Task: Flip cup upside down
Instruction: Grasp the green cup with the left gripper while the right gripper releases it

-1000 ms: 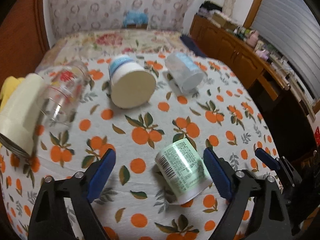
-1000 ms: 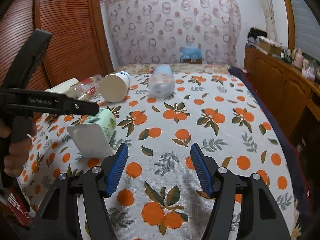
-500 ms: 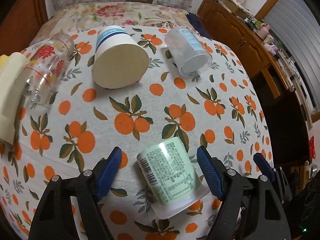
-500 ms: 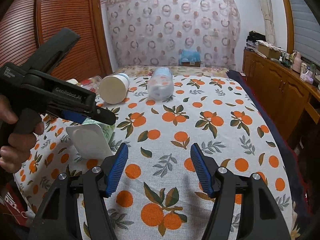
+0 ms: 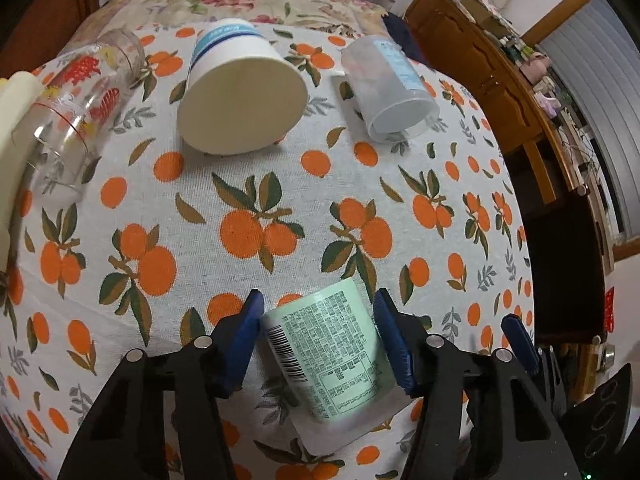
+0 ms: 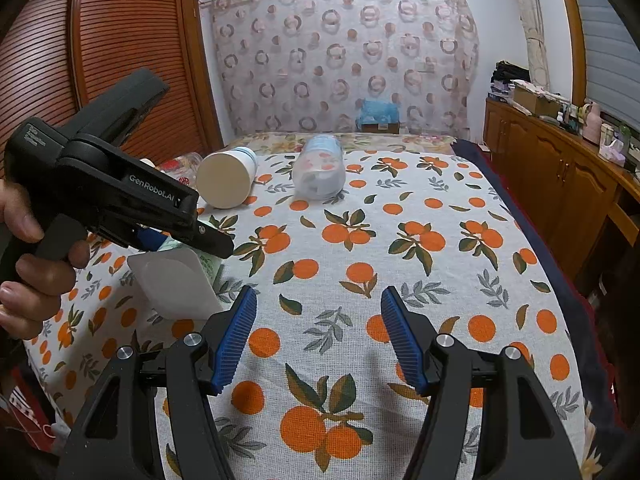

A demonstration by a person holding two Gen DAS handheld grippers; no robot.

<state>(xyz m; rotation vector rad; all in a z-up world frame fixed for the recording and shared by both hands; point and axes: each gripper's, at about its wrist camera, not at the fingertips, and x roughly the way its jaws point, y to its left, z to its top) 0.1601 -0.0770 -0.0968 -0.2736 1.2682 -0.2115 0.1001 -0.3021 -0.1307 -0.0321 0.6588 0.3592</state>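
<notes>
A pale green cup (image 5: pixel 332 352) with a barcode label lies on its side on the orange-print tablecloth (image 5: pixel 248 200), its white square mouth toward me. My left gripper (image 5: pixel 318 340) has its blue pads on both sides of the cup, the jaws close against its walls. In the right wrist view the cup (image 6: pixel 176 280) lies at the left under the left gripper's black body. My right gripper (image 6: pixel 318 336) is open and empty above the cloth, to the right of the cup.
Lying on their sides at the back are a cream cup with a blue band (image 5: pixel 240 92), a clear plastic cup (image 5: pixel 390 92) and a printed glass (image 5: pixel 76 100). A cream object (image 5: pixel 12 120) sits at the left edge. A wooden cabinet (image 6: pixel 560 176) stands to the right.
My left gripper has moved forward and down over the green cup and its jaws have narrowed around it. My right gripper has stayed still and open.
</notes>
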